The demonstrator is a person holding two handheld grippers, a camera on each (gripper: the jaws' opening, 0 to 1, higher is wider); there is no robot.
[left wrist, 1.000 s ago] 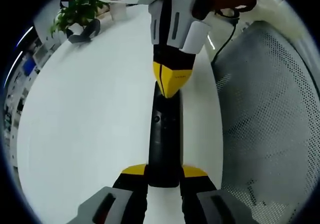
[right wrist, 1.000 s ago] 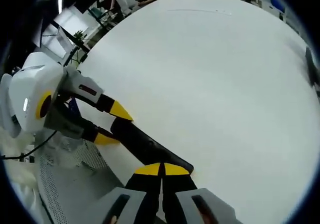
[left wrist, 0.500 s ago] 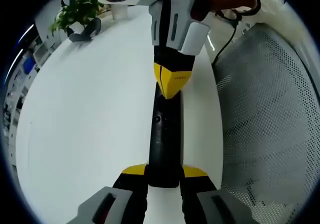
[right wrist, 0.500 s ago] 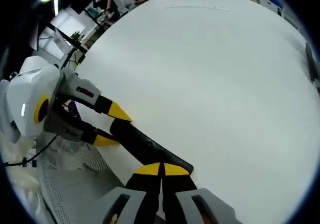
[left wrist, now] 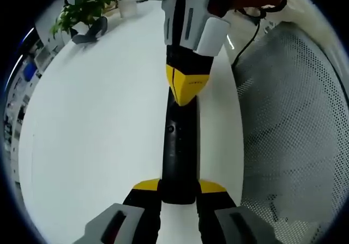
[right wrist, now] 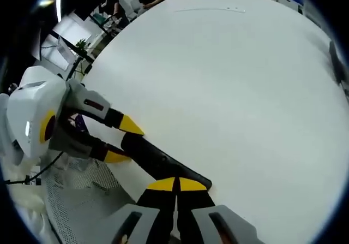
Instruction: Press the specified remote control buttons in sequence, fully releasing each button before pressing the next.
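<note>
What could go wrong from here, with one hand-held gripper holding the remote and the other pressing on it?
1. The left hand-held gripper clamps only the near end of the black remote, so a hard press at the far end could tilt or slide it.
2. The remote lies close to the edge of the white table, beside a mesh chair; a slip might send it off.
3. The right hand-held gripper has its shut tips covering the remote's far end, so a wrong button could be hit.
</note>
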